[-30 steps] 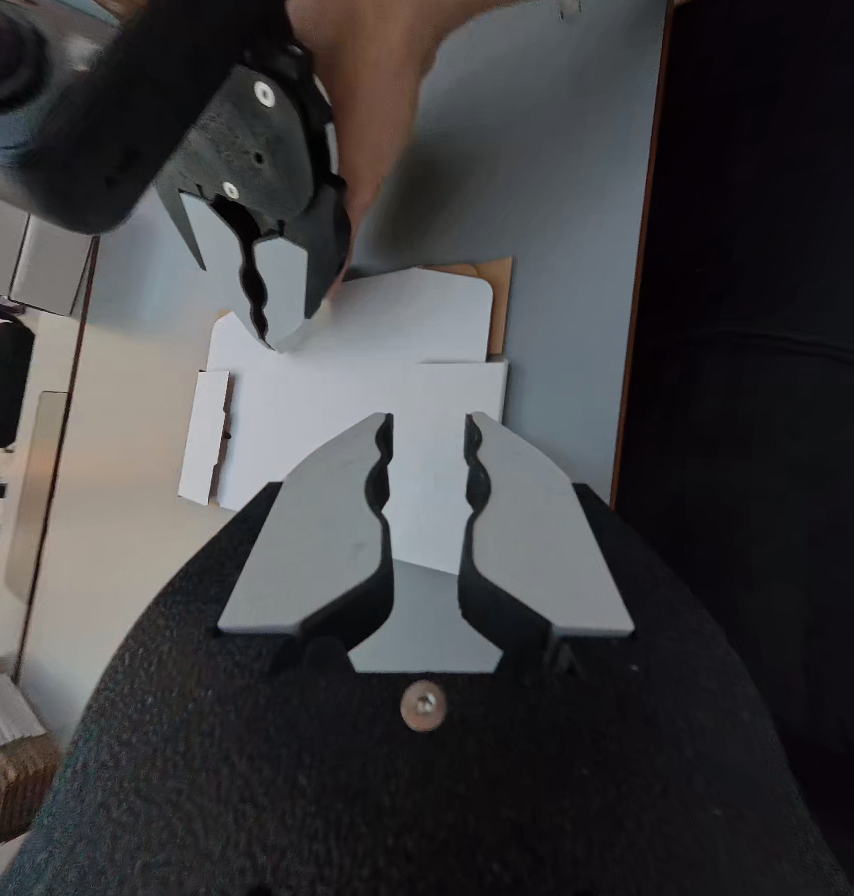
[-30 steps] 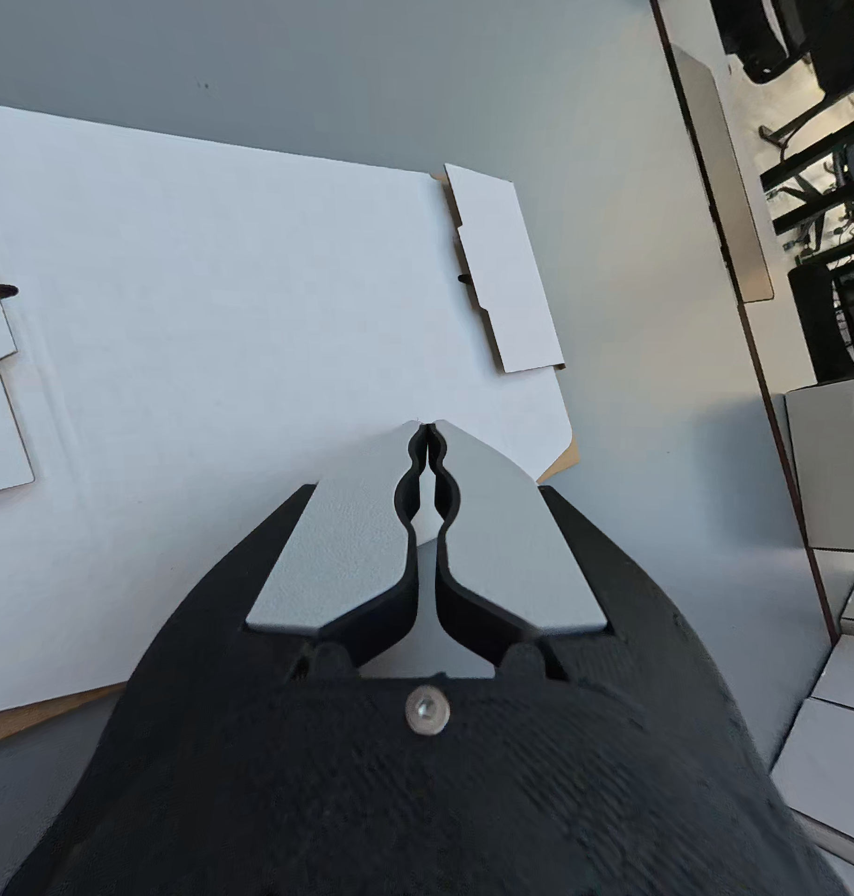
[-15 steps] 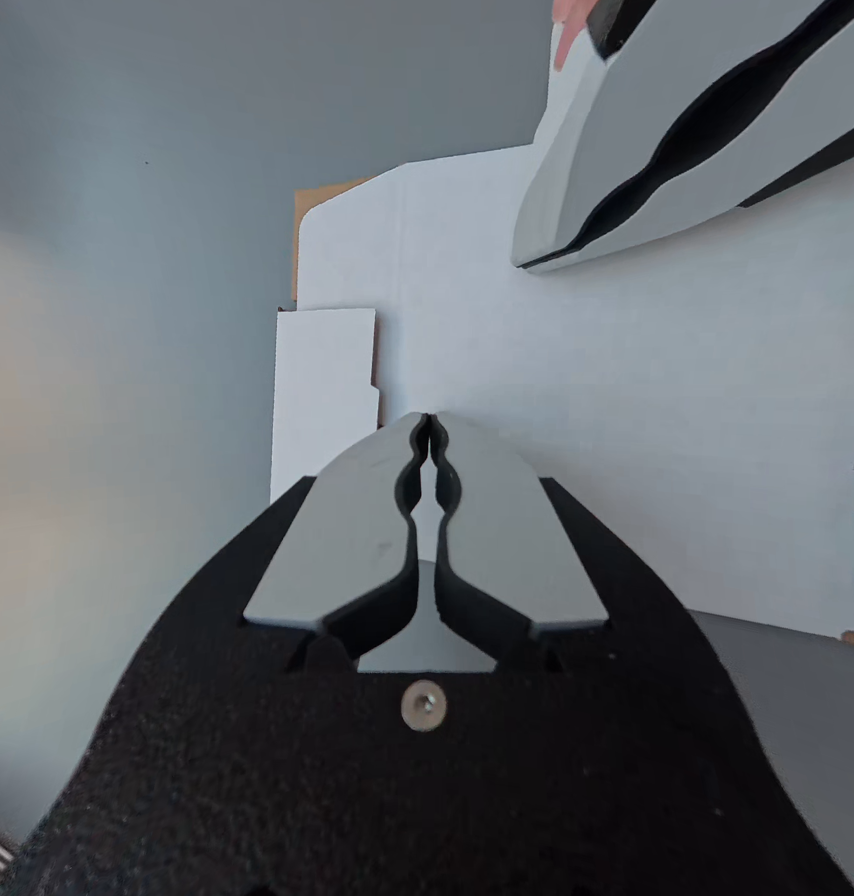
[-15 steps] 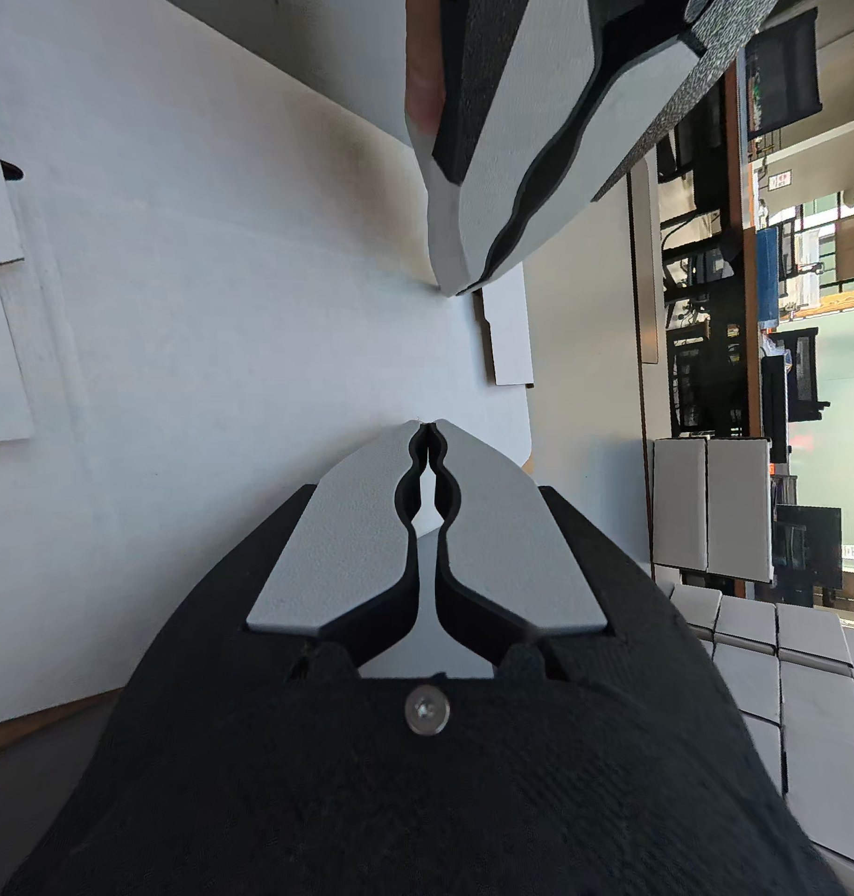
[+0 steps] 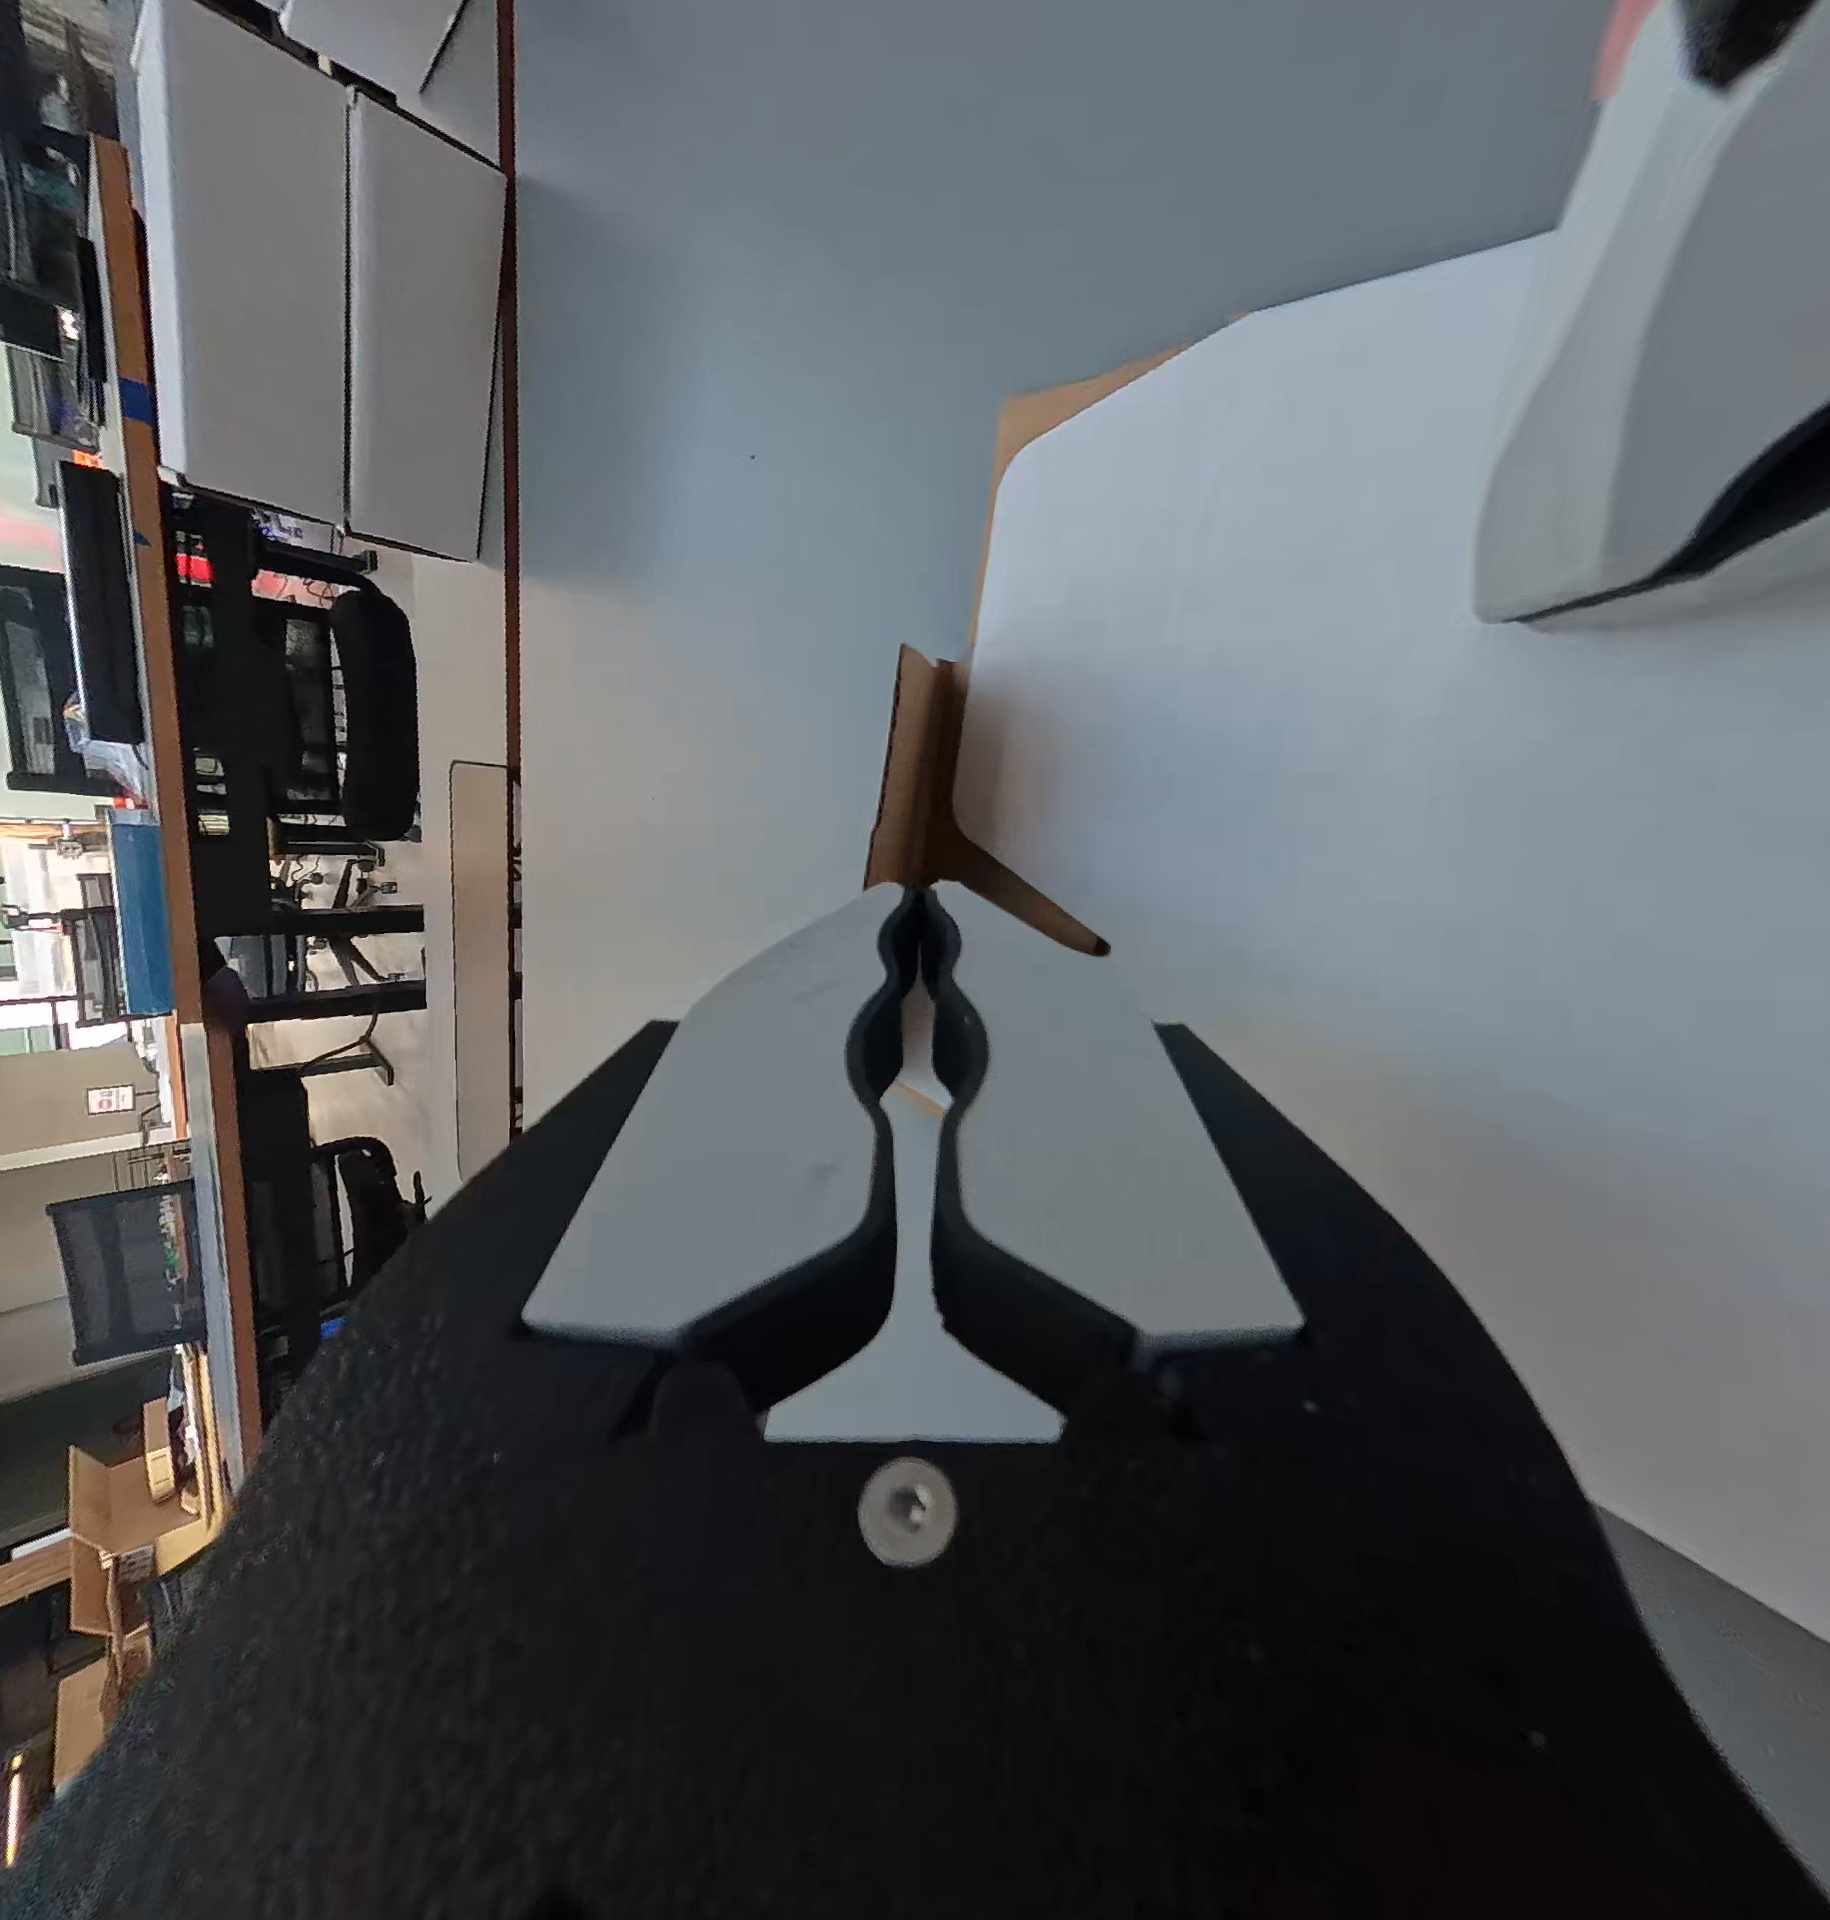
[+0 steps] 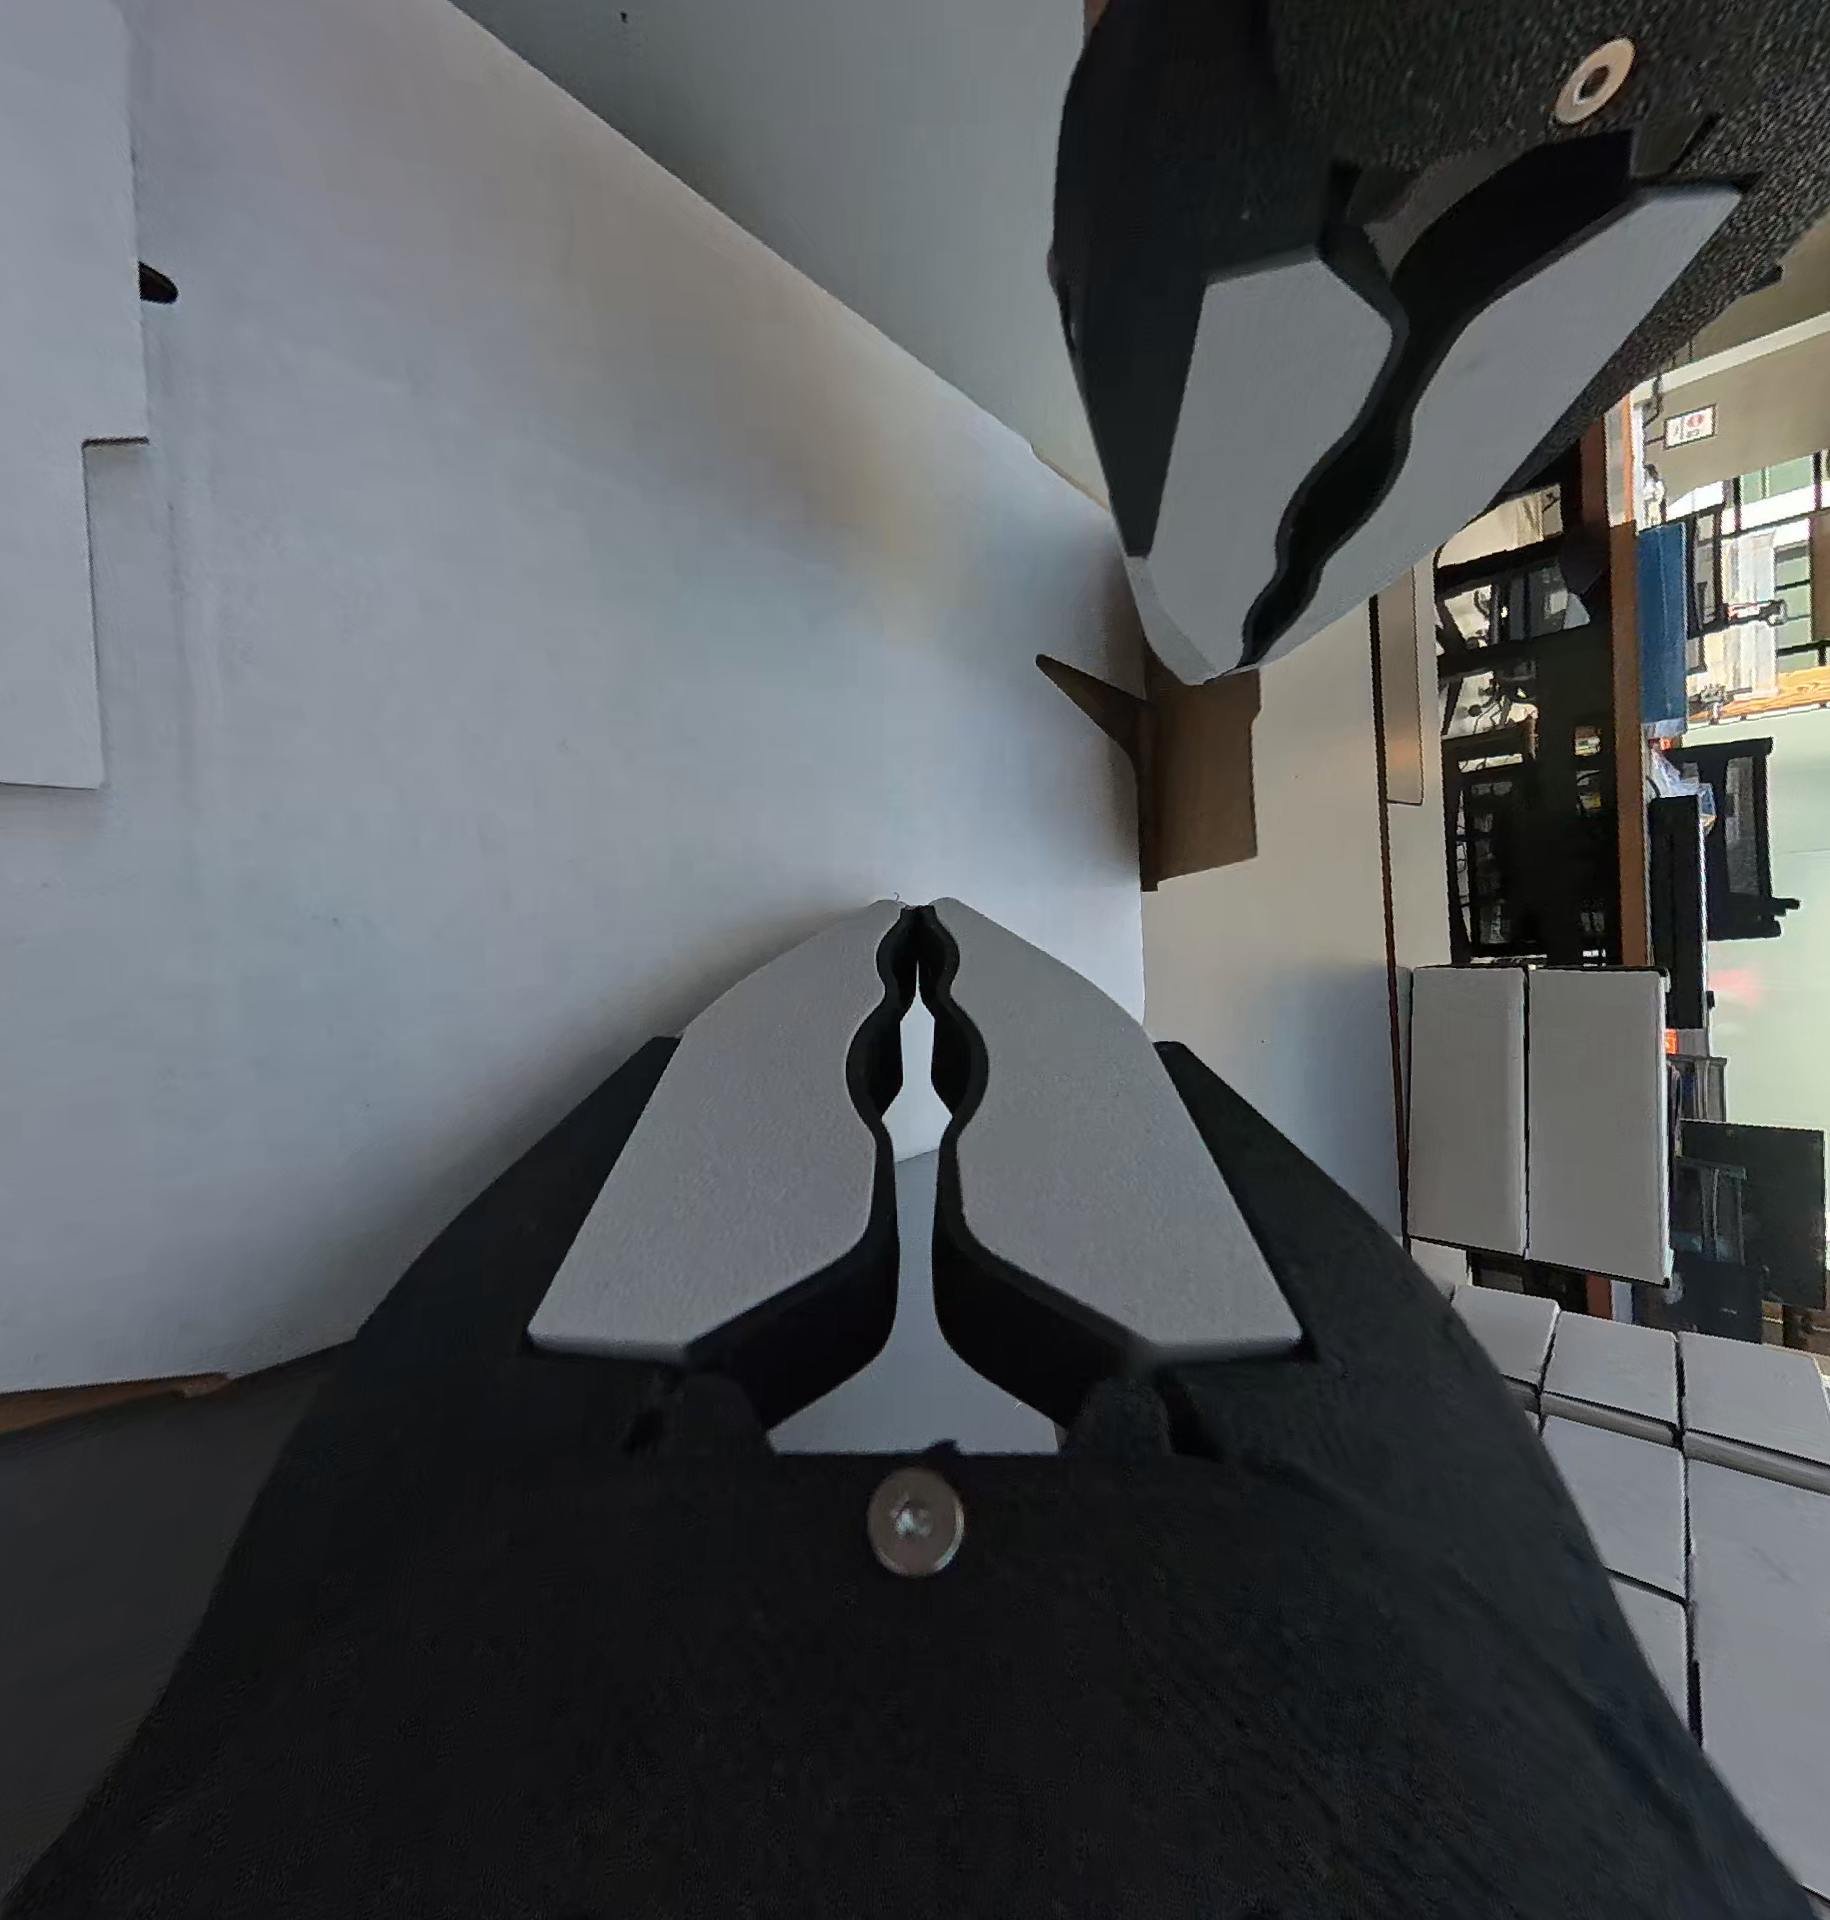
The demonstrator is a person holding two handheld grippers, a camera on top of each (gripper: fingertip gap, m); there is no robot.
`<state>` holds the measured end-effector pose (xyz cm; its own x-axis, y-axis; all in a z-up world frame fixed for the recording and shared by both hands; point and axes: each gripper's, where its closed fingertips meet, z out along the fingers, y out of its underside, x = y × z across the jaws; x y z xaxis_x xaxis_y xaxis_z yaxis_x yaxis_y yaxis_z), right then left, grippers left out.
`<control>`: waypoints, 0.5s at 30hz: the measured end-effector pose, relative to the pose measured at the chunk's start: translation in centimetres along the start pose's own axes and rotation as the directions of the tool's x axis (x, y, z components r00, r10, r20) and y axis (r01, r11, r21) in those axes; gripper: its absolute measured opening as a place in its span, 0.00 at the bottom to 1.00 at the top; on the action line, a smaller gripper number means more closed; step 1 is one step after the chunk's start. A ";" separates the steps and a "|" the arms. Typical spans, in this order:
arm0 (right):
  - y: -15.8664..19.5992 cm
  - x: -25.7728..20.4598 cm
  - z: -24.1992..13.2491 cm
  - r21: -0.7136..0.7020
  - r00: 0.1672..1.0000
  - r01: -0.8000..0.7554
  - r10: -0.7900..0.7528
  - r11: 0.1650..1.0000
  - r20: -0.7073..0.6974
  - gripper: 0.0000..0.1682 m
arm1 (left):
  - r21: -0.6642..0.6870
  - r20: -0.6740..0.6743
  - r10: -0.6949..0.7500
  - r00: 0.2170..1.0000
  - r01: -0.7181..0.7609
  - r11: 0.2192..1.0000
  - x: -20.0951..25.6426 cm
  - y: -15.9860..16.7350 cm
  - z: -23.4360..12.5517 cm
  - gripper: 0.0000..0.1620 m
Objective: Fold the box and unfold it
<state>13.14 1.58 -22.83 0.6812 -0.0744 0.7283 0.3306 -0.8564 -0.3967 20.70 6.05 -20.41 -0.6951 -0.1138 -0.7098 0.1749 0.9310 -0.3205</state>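
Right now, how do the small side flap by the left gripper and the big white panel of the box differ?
The side flap stands up on edge and shows its brown inner face; the big white panel lies flat with its white face up. The flap is narrow, the panel broad. The left gripper, its jaws shut, has its tips at the flap's base, while the right gripper, also shut, sits over the panel. Both are parts of one cardboard box blank.

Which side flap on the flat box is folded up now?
The side flap by the left claw stands up, brown underside showing. The other flap, at the box's opposite end, lies flat and white.
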 end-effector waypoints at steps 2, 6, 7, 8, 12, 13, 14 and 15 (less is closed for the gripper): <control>0.0 0.0 0.0 0.000 1.000 0.003 -0.003 1.000 -0.001 0.00 | -0.037 0.001 -0.025 1.000 0.026 0.999 -1.2 0.6 1.3 0.00; 0.0 0.0 0.0 -0.001 1.000 0.003 -0.003 1.000 -0.003 0.00 | -0.071 -0.093 -0.089 0.992 0.083 0.994 -2.4 1.4 4.2 0.00; 0.0 0.0 0.0 0.000 1.000 0.002 -0.002 1.000 -0.003 0.00 | -0.085 -0.137 -0.111 0.984 0.100 0.991 -2.3 1.5 4.8 0.00; 0.0 0.0 0.0 0.000 1.000 0.001 -0.001 1.000 -0.003 0.00 | -0.102 -0.186 -0.128 0.974 0.111 0.989 -2.2 1.7 5.2 0.00; 0.0 0.0 0.0 0.001 1.000 -0.006 0.006 1.000 0.003 0.00 | -0.166 -0.337 -0.216 0.917 0.168 0.972 -1.5 2.1 6.1 0.00; 0.0 0.0 0.0 0.001 1.000 -0.005 0.005 1.000 0.003 0.00 | -0.193 -0.352 -0.269 0.897 0.212 0.958 -1.5 2.1 6.1 0.00; 0.0 0.0 0.0 0.001 1.000 -0.005 0.005 1.000 0.002 0.00 | -0.219 -0.361 -0.316 0.877 0.250 0.943 -1.5 2.1 6.1 0.00; 0.0 0.0 0.0 0.002 1.000 -0.005 0.005 1.000 0.002 0.00 | -0.233 -0.367 -0.343 0.864 0.272 0.934 -1.4 2.2 6.1 0.00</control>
<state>13.14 1.56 -22.83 0.6843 -0.0780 0.7250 0.3279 -0.8551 -0.4016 26.30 6.12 -23.89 -0.9170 -0.2904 -0.2733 -0.1880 0.9192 -0.3460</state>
